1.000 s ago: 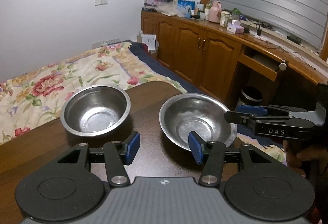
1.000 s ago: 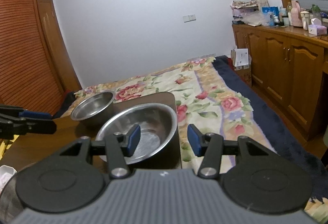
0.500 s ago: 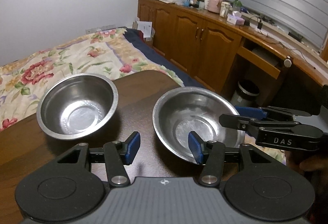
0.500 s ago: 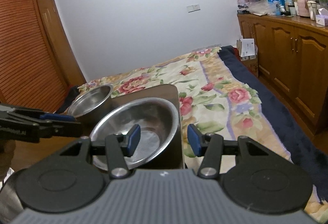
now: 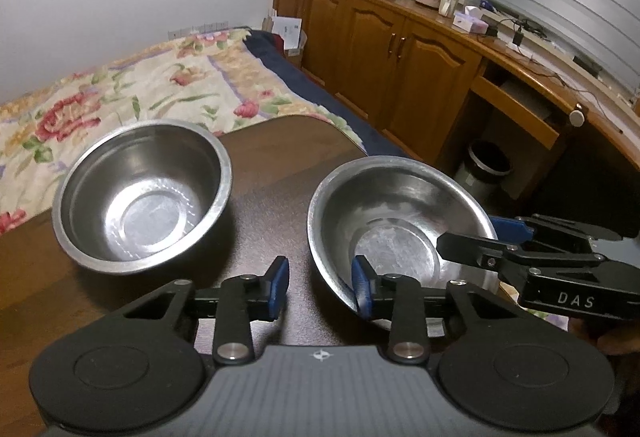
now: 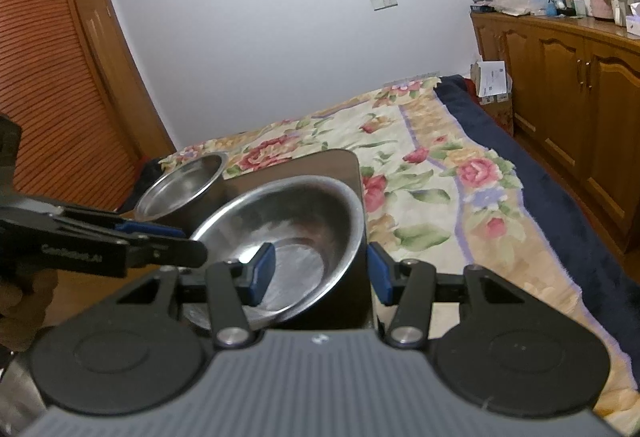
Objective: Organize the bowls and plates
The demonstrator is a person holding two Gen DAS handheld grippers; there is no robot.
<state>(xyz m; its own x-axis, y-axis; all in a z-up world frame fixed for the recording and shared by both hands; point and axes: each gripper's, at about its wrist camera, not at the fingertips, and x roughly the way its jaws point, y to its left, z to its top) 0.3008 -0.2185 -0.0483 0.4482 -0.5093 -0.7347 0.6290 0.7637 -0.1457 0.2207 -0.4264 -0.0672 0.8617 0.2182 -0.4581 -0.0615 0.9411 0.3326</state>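
We're straddling the right bowl's (image 5: pixel 400 221) rim with both grippers, left gripper (image 5: pixel 320 283) and right gripper (image 6: pixel 320 273), jaws apart; second bowl (image 5: pixel 142 193) sitting near the table's (image 5: pixel 272 161) far edge.

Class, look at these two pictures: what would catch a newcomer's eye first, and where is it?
Two shiny steel bowls on a dark wooden table: the left bowl sits flat, the right bowl is tilted near the table's edge. The open left gripper and open right gripper both straddle the tilted bowl's rim. Behind lies a flowered bedspread.
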